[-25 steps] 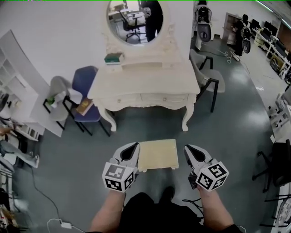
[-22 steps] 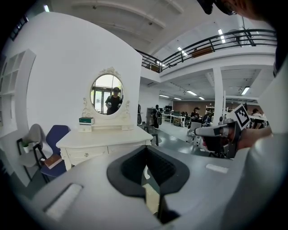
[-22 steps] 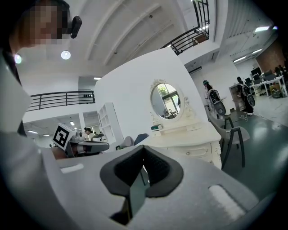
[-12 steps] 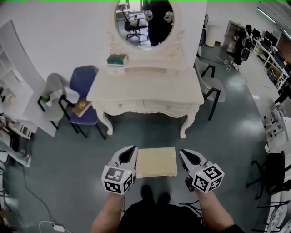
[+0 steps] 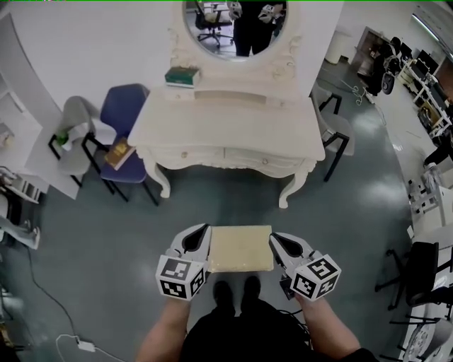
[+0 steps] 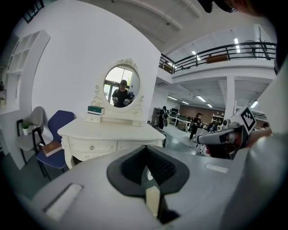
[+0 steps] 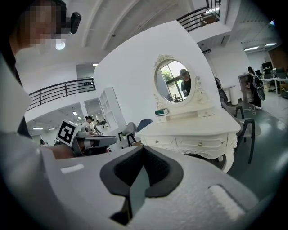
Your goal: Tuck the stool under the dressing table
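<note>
The stool (image 5: 241,247), a cream square seat, sits between my two grippers in the head view, on the grey floor just in front of the white dressing table (image 5: 226,124). My left gripper (image 5: 202,230) lies along the seat's left edge and my right gripper (image 5: 274,239) along its right edge, both with jaws shut. Whether they press on the seat I cannot tell. The left gripper view looks past its shut gripper (image 6: 148,168) to the table (image 6: 108,134). The right gripper view does the same over its shut gripper (image 7: 143,168) toward the table (image 7: 193,130). The stool's legs are hidden.
A blue chair (image 5: 124,120) carrying a book (image 5: 117,153) and a grey chair (image 5: 74,131) stand left of the table. Another chair (image 5: 336,131) stands at its right. A green box (image 5: 182,76) lies on the table's shelf under the oval mirror (image 5: 233,21). A cable (image 5: 64,332) trails at lower left.
The stool and both grippers have moved together toward the dressing table, which now lies closer. Both grippers stay shut beside the seat.
</note>
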